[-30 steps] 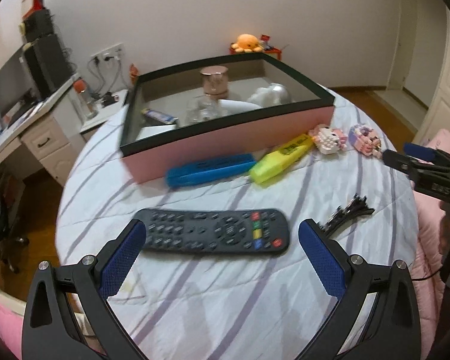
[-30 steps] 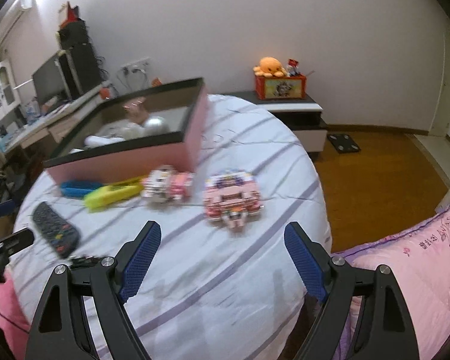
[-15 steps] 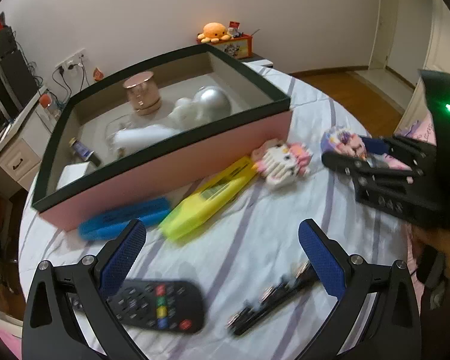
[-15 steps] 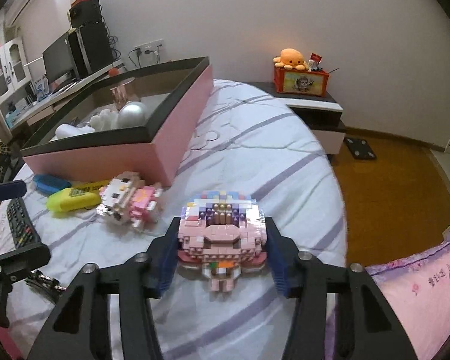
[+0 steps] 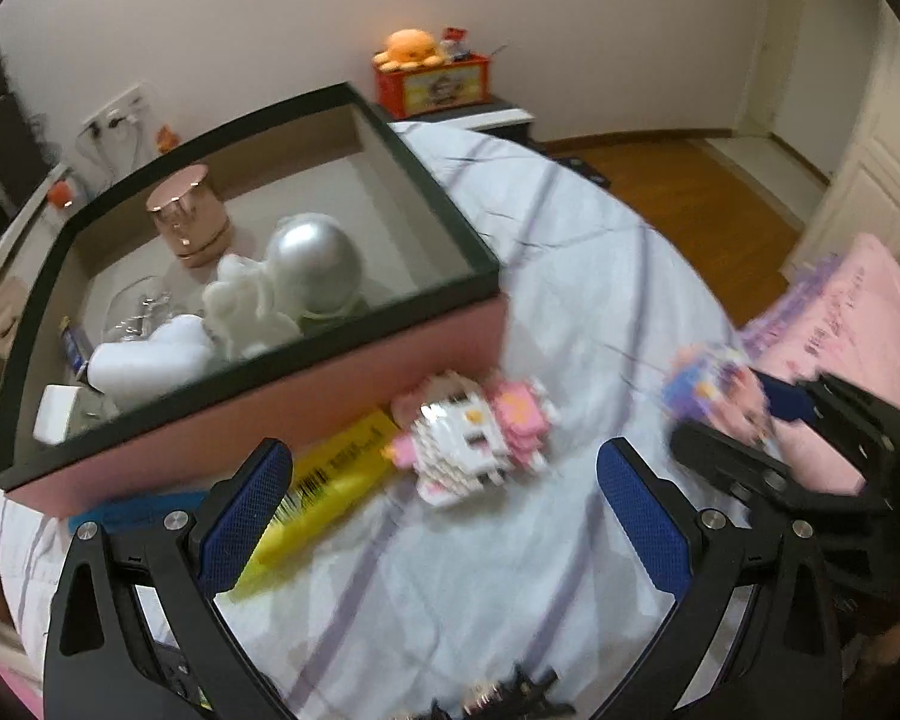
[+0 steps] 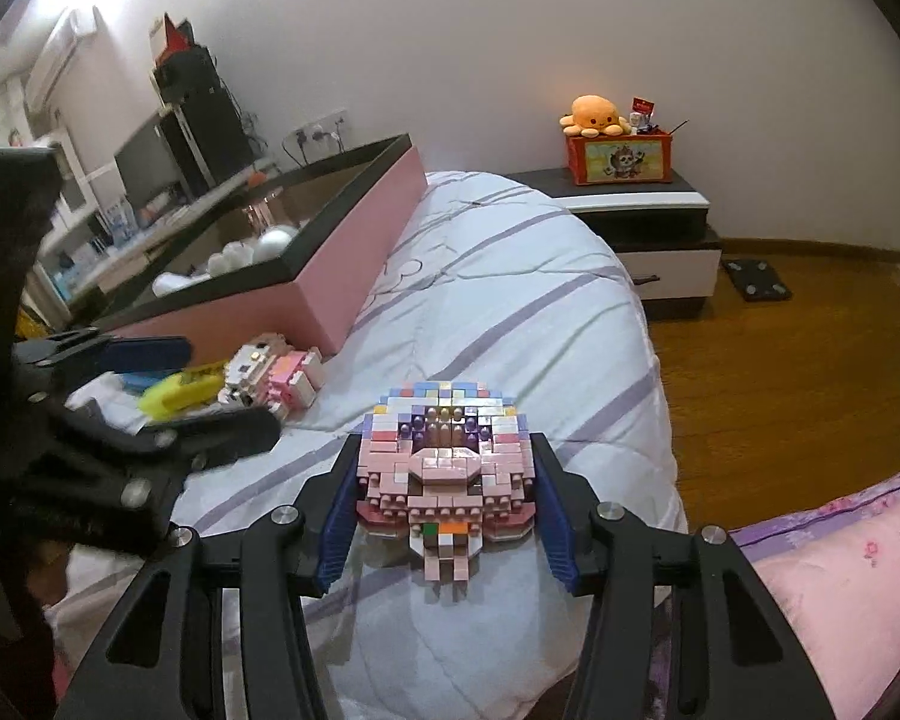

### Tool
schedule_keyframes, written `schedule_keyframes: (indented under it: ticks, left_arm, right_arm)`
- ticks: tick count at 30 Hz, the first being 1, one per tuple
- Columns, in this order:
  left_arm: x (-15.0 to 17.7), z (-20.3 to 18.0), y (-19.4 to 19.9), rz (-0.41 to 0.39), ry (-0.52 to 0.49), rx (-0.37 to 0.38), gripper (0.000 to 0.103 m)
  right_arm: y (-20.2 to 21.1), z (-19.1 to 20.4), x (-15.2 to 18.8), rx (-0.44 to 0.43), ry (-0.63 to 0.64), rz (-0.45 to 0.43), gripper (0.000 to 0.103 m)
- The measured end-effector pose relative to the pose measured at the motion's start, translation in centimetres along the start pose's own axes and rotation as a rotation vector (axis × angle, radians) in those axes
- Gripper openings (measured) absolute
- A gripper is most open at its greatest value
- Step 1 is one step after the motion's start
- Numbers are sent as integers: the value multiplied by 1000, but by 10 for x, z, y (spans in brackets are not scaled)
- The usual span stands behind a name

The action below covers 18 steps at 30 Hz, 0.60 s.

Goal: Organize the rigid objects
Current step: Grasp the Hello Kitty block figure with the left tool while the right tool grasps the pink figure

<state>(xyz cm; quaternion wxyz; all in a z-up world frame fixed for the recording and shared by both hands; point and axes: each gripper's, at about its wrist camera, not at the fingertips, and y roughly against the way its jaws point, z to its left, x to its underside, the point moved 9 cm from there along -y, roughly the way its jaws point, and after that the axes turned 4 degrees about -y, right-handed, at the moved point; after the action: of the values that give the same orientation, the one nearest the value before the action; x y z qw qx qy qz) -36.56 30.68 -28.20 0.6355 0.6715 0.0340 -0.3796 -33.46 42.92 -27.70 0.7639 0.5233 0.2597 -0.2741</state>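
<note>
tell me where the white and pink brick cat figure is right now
In the left wrist view the brick cat figure lies on the striped bedcover, against the pink box, beside the yellow highlighter.

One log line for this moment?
right gripper: shut on pink block figure | left gripper: open, above white block figure | pink box: open

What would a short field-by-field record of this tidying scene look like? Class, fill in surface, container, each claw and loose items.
surface: bed with striped white quilt
container: pink box, open, already holding a silver ball and a rose-gold jar
right claw: shut on pink brick figure
left claw: open, empty, over the quilt
loose items: white-pink brick cat, yellow highlighter, both beside the box
</note>
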Motion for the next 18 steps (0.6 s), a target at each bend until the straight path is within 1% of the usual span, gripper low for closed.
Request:
schedule_keyframes:
  ticks: [2,5,7,8,9,10,11,12,18]
  left_arm:
    - [-1,2,-7,-5,-18,-35,101]
    - [3,-5,-19,39,-43,-28,98]
    - [3,-7,-21,43,-66,-60,98]
    - [3,-8,-21,36,-68,-56,96]
    - [3,-9,-18,24,-68,-48,91]
    - [3,-10,-17,18,-75,-43,77]
    - [3,-13,-16,13,-90,-18,63]
    - [4,-14,-16,12,-100,-3,61]
    - [7,-11,-7,15,-107,13,61]
  right_arm:
    - [0,-1,-1,-25,-20,-4,53]
    - [-2,1,-1,-29,-8,-6,54]
    - [-3,1,-2,-33,-8,-7,54]
    - [-3,1,-2,-34,-8,-6,54]
    - [-3,1,-2,-34,-9,-6,54]
    - [-3,1,-2,-31,-5,-6,54]
    - [-4,1,-2,-29,-1,-5,54]
    - [-4,1,-2,-27,2,-5,54]
    - [-2,1,-1,-17,-13,-5,54]
